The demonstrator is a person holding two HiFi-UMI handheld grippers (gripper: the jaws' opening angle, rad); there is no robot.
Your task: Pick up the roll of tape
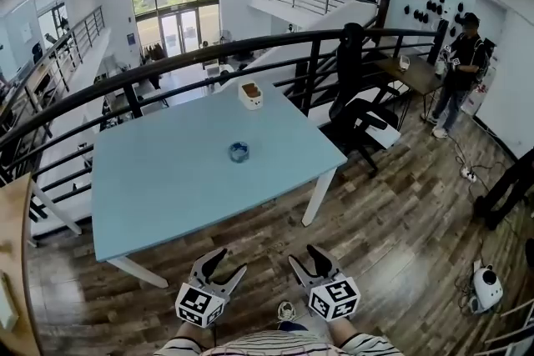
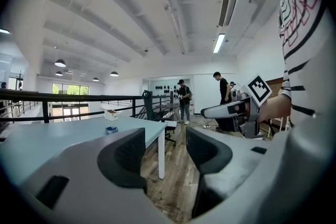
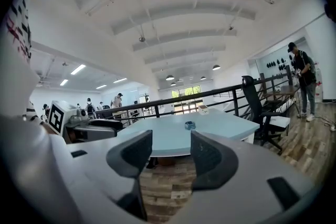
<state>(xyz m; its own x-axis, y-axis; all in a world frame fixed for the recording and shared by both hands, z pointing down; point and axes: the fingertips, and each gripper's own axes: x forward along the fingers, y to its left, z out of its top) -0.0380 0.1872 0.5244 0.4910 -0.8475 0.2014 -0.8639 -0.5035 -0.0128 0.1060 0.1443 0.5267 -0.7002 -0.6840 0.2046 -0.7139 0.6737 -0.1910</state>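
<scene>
Status: pick-up not yet begun, in my est. Left hand-held gripper (image 1: 227,261) and right hand-held gripper (image 1: 304,256): jaws wide, nothing betw. them. I hold both short of the counter (image 1: 167,179). Roll of tape (image 1: 239,151) lies mid-counter, well apart from both. Remaining: approach, grasp, lift.

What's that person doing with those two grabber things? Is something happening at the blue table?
A person stands in front of a light blue table, holding a left gripper and a right gripper. Both are open and empty, held short of the table, over the wooden floor. The roll of tape they are meant to pick up lies untouched near the table's middle. A small white box sits near the far edge. Nothing has been grabbed yet.
</scene>
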